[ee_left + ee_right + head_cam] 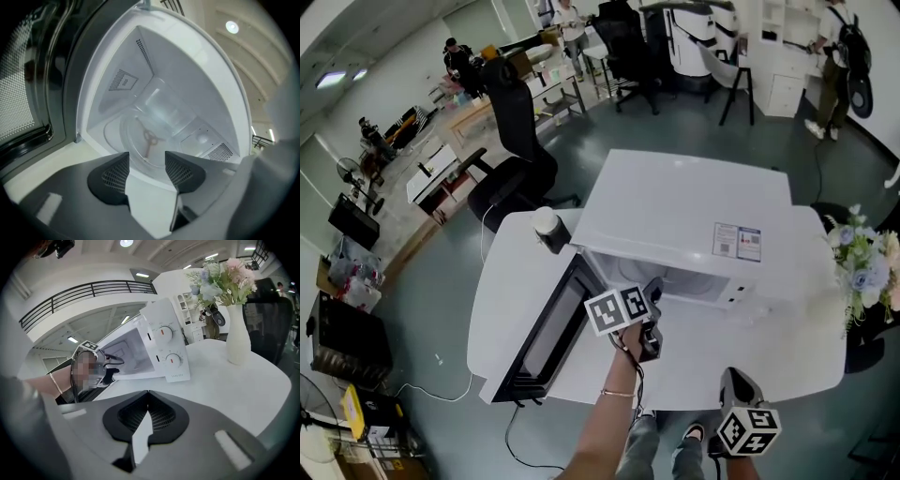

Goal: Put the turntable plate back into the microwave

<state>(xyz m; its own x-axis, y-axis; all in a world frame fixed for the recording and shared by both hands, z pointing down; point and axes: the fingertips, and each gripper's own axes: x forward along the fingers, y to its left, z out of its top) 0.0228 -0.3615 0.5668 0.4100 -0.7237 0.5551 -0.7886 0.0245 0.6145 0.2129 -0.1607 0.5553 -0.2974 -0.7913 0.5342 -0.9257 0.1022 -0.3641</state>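
Observation:
The white microwave [684, 220] stands on the white table [511, 281] with its door [548, 333] swung open to the left. In the left gripper view the clear glass turntable plate [157, 136] lies flat on the cavity floor, a brownish three-armed hub showing through it. My left gripper [146, 157] hovers just outside the cavity mouth [654, 292], open, with nothing between its fingers. My right gripper [148, 394] is shut and empty, low near the table's front edge [736, 380], to the right of the microwave.
A white vase of flowers [238, 341] stands on the table's right side [862, 262]. A dark cup with a white lid [548, 227] sits at the microwave's back left corner. The microwave's two control dials [165, 333] face the right gripper. Office chairs and desks lie beyond the table.

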